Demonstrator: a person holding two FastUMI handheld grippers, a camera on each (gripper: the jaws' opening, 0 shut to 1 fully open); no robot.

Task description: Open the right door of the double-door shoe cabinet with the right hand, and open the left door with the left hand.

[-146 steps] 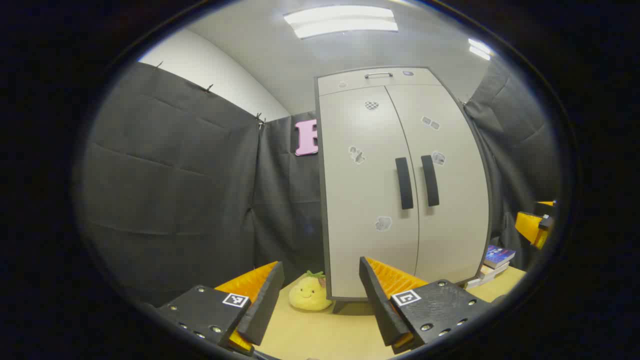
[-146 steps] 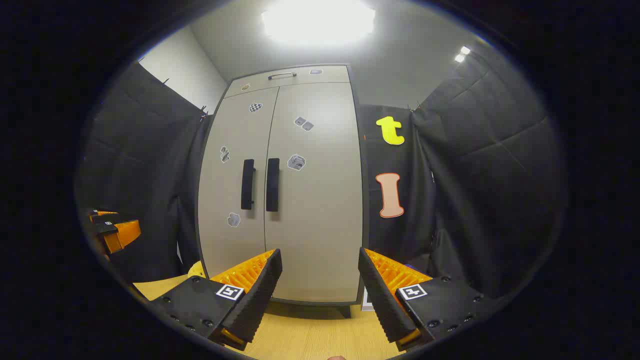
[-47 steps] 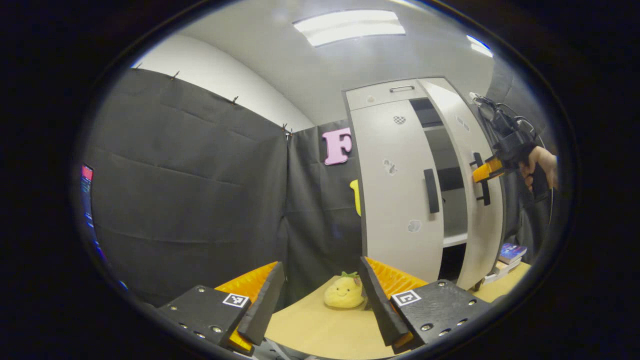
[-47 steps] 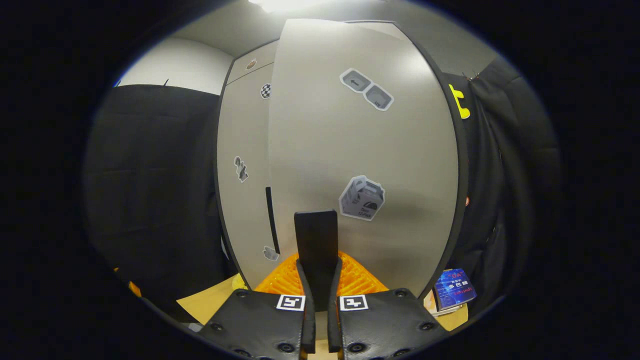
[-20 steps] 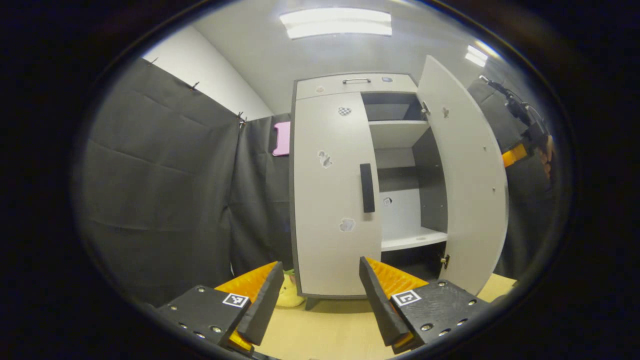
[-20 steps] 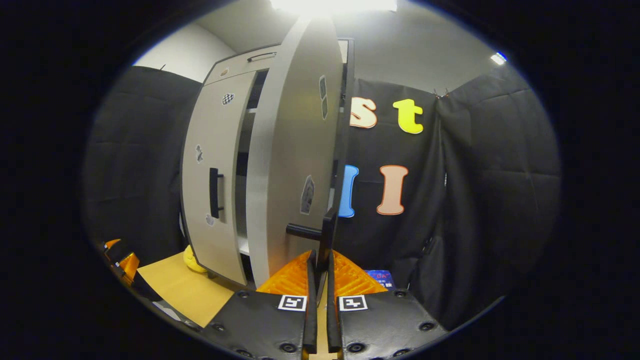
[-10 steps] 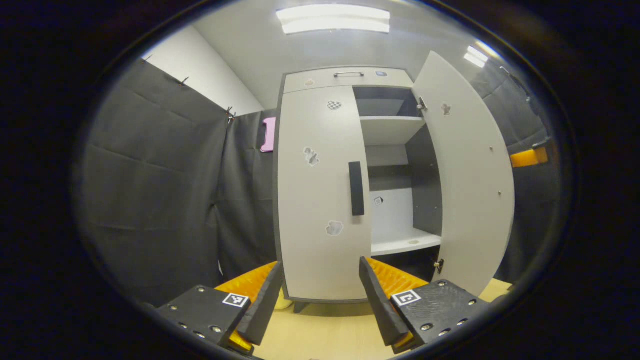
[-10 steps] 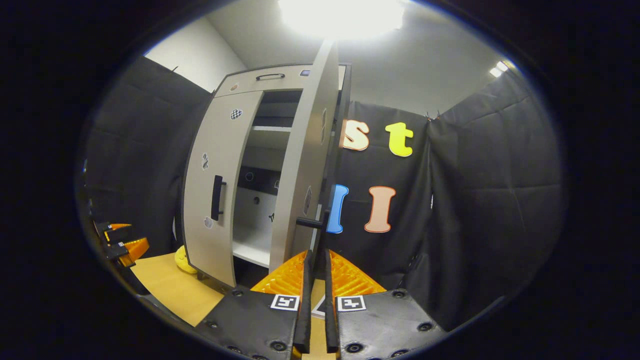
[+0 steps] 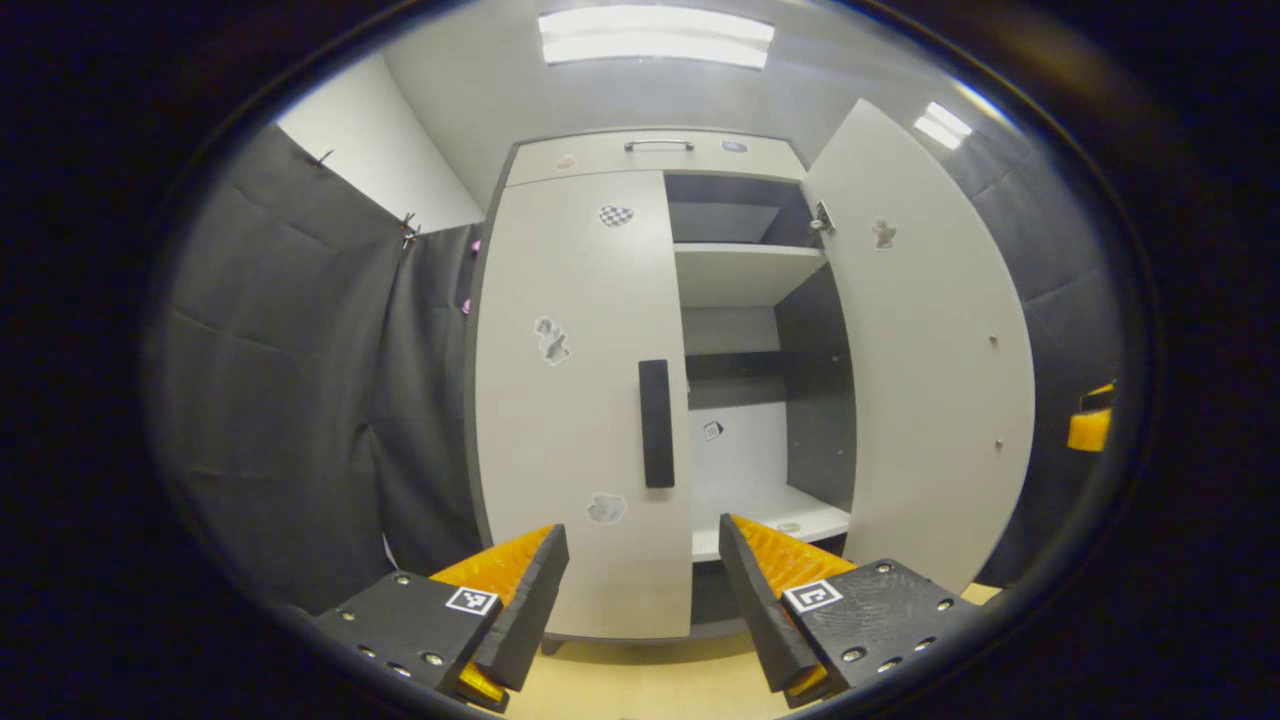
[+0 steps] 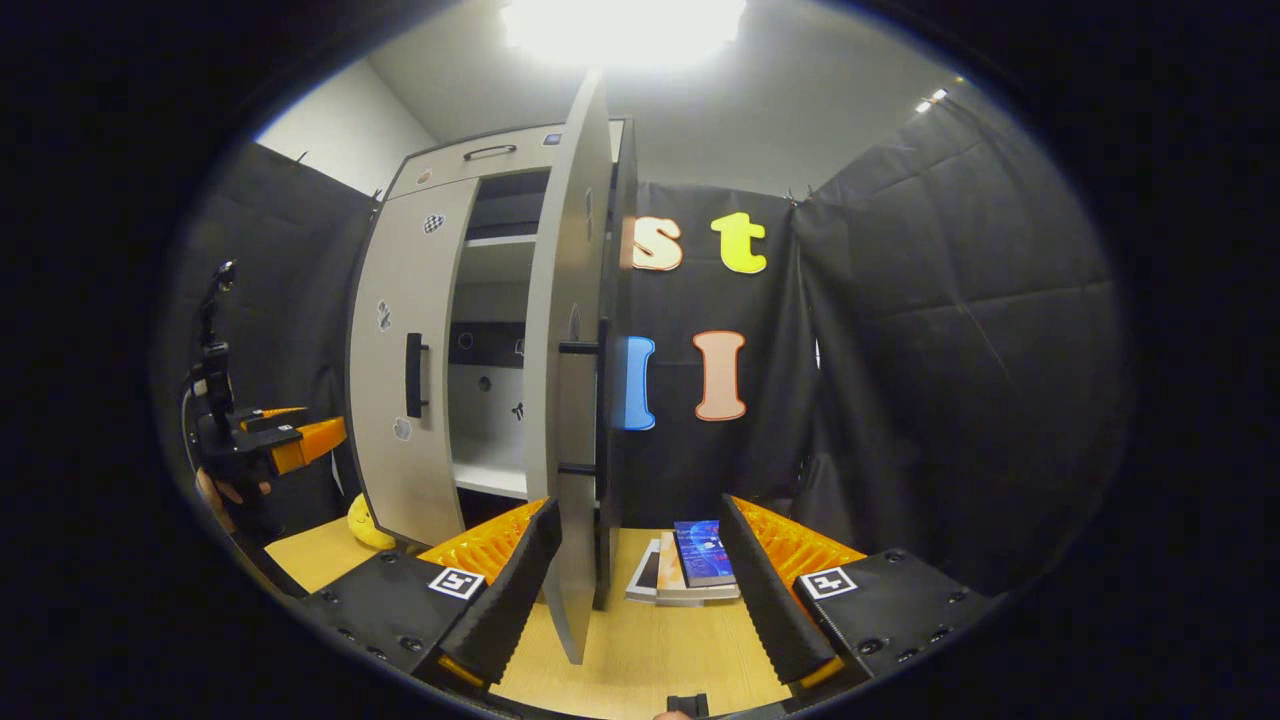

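Left gripper view: left gripper (image 9: 635,590) jaws open, near left door (image 9: 585,400) handle (image 9: 656,423) (door closed). Right door (image 10: 562,400) swung open; right gripper (image 10: 640,590) jaws open, holding nothing.

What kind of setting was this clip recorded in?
Most likely a staged recording booth, not a home: black cloth walls hang around a shoe cabinet that stands on a wooden tabletop, under ceiling light panels.

Left gripper view square-on near the shoe cabinet (image 9: 600,400), right gripper view edge-on beside its open door (image 10: 560,400).
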